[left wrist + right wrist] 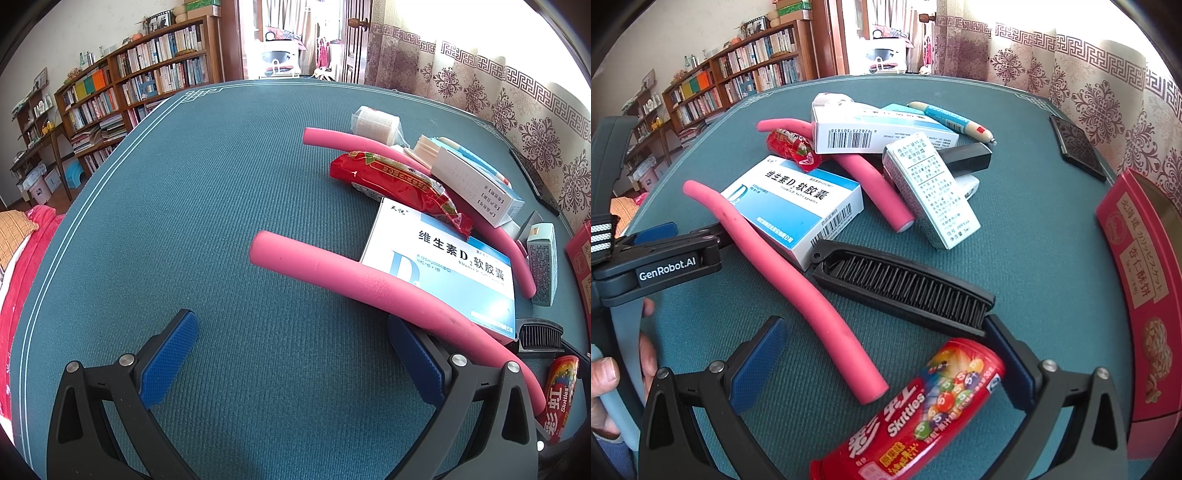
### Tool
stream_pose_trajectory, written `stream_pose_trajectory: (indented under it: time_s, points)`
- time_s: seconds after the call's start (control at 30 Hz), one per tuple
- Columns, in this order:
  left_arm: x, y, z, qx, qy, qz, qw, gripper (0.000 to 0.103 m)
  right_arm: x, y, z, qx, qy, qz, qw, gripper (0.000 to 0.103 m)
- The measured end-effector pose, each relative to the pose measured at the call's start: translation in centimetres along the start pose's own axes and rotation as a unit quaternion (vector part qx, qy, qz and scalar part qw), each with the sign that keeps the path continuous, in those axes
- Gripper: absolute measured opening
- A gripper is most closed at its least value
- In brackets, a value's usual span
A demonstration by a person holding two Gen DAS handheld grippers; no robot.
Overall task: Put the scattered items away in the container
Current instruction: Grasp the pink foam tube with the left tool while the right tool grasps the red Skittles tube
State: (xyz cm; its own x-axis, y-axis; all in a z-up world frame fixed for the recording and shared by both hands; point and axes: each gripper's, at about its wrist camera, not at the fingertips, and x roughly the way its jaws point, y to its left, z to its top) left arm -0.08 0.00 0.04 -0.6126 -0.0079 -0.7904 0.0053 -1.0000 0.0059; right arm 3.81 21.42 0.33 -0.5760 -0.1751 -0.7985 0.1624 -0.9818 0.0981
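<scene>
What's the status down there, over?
Both tools, left and right, wide open, holding nothing. Skittles bottle lies between the right tool's fingers, not gripped. Pink tin at right; black comb just ahead.

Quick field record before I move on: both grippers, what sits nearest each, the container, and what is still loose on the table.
left gripper: open, nothing between the pads, over bare green table
right gripper: open, Skittles bottle lying between the fingers, pads not pressing it
nearest left: pink foam tube, beside its right finger
container: red biscuit tin, at the right edge, inside not visible
still loose: vitamin D box, black comb, second pink tube, red snack packet, white boxes, pen
</scene>
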Motion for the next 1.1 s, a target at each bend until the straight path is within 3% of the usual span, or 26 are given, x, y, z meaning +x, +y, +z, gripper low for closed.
stream_pose_trajectory:
  time_s: [0.2, 0.3, 0.43, 0.53, 0.83, 1.1]
  points:
    - [0.0, 0.0, 0.0, 0.000, 0.000, 0.000, 1.0000, 0.103, -1.2, -1.3, -0.5, 0.023, -0.012, 0.069, 0.997, 0.101]
    - [0.0, 0.0, 0.0, 0.000, 0.000, 0.000, 1.0000, 0.103, -1.4, -1.6, -0.4, 0.021, -0.014, 0.075, 0.997, 0.092]
    - [0.0, -0.1, 0.1, 0.006, 0.003, -0.006, 1.0000, 0.103, -1.9, -2.6, -0.4, 0.019, -0.007, 0.081, 0.997, 0.073]
    - [-0.2, -0.3, 0.0, 0.013, 0.005, -0.004, 0.9999, 0.103, -1.9, -3.4, -0.4, 0.029, 0.003, 0.100, 0.995, 0.073]
    - [-1.8, -0.3, -2.2, 0.014, 0.018, -0.002, 0.9997, 0.103, -3.1, -3.0, -2.3, 0.016, 0.006, 0.060, 0.998, 0.072]
    - [-2.6, -0.4, -3.1, 0.000, 0.034, -0.005, 0.9994, 0.103, -4.8, -3.7, -4.4, -0.007, 0.020, 0.023, 0.999, 0.058]
